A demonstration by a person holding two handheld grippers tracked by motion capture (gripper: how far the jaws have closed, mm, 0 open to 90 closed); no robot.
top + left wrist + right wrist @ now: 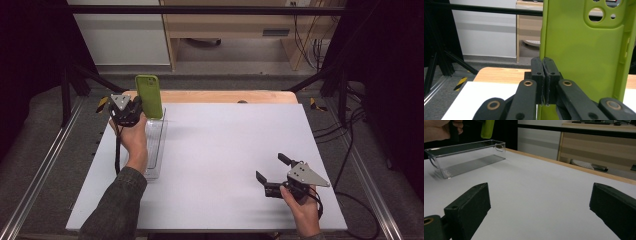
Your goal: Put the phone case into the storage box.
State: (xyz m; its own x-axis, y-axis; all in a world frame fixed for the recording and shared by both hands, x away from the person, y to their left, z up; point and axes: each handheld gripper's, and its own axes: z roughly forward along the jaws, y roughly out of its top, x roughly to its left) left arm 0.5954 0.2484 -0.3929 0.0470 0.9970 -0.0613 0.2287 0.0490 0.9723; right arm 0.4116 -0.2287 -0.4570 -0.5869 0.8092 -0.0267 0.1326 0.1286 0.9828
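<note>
Lime-green phone case (584, 57), camera cutouts uppermost

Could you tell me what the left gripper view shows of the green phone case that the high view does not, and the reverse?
The left gripper view shows the green phone case from inside, with its camera cut-outs, and the left gripper shut on its side wall. The high view shows the clear bin below the case and the right gripper open over the white table. Both show the case held upright.
</note>
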